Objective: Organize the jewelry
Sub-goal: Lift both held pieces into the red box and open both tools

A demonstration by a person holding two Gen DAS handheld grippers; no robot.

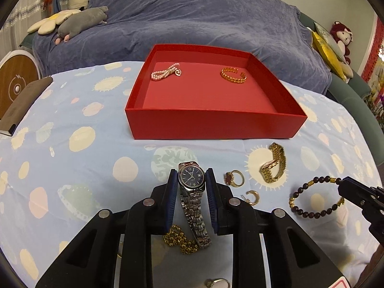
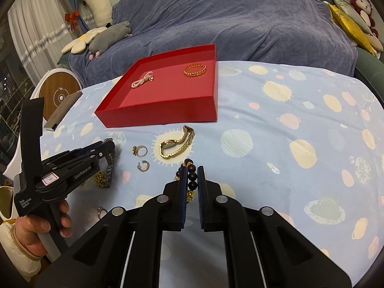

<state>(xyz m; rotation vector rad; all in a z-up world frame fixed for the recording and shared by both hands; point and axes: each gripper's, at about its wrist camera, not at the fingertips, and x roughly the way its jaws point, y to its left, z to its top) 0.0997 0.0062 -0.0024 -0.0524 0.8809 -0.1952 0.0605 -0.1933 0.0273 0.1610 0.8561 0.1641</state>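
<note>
Left gripper [image 1: 191,180]: its blue pads are clamping the case of a silver wristwatch [image 1: 192,177], low centre of the left view; the steel strap is trailing down between the fingers.
Right gripper [image 2: 192,180]: fingers nearly together, pinching the dark bead bracelet [image 2: 192,176], low centre of the right view.
Red box [image 1: 213,126]: sitting open, mid-frame, on the planet-print cloth [image 1: 72,144].
In the box: a pearl bracelet [image 1: 165,72] at left, a gold chain bangle [image 1: 234,75] at right, well apart.
Lying loose on the cloth: gold watch [image 1: 274,164], red-stone ring [image 1: 234,178], hoop earring [image 1: 253,196], gold chain [image 1: 180,240].
Person's hand [image 2: 40,228]: gripping the left tool's handle, lower left of the right view.
</note>
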